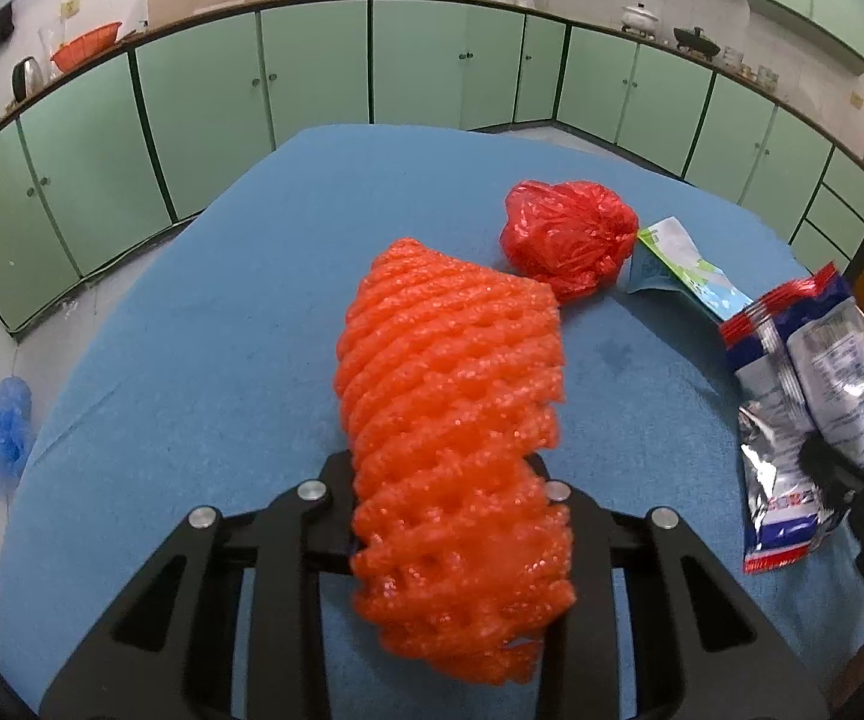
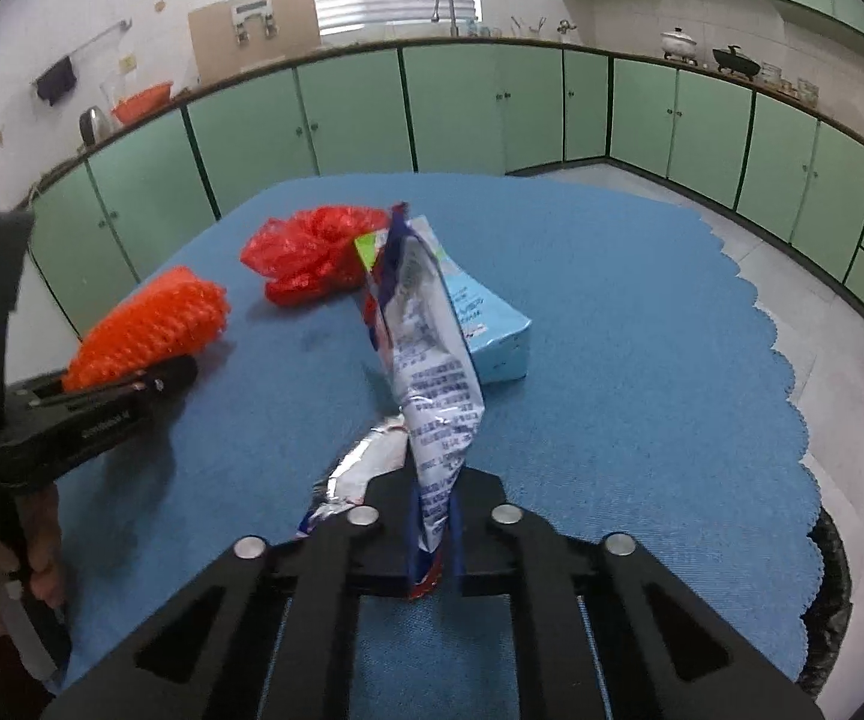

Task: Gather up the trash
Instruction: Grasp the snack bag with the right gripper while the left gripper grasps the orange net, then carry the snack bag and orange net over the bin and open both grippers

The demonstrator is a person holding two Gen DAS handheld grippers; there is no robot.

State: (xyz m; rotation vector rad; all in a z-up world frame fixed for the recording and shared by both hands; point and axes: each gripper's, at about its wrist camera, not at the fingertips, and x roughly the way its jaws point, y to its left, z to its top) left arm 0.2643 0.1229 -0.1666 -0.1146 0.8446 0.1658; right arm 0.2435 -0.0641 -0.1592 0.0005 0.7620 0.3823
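Left gripper (image 1: 450,516): your jaws are clamped on the orange foam net (image 1: 456,420), lifted over the blue counter (image 1: 192,360).
Red bag (image 1: 570,237): crumpled on the counter beyond the net, touching the flattened carton (image 1: 687,273).
Right gripper (image 2: 435,531): your jaws are pinched tight on the foil snack wrapper (image 2: 432,372); it stands upright, its lower end probably brushing the cloth.

Two matte black grippers, left gripper (image 1: 450,516) and right gripper (image 2: 432,531), have angular cut-out linkages, round silver pivot pins and faint printed lettering.
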